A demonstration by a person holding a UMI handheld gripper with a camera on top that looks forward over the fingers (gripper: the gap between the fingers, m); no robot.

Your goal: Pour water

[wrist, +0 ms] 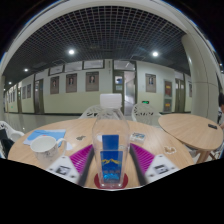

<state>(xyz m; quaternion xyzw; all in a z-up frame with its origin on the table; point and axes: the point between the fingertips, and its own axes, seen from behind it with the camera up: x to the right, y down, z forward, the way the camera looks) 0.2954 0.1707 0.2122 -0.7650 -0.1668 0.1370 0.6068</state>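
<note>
Fingers point(111, 160) clamped on bottle point(111, 148), white cup point(44, 146) well apart

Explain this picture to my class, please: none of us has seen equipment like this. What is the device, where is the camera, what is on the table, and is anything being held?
There is no robot here. A person carries a hand-held gripper, a two-fingered tool, and the camera rides on it, looking forward along the fingers. That wide lens is why the room looks curved. The purple pads on the fingers are part of the tool. Between the fingers is a clear plastic bottle with a blue label; the fingers appear to press on it from both sides, so it is being held. Beyond lies a round wooden table. On it sit a white cup, a blue sheet behind the cup, and a small white box. A second round table stands nearby. Behind is a corridor wall with framed pictures.
</note>
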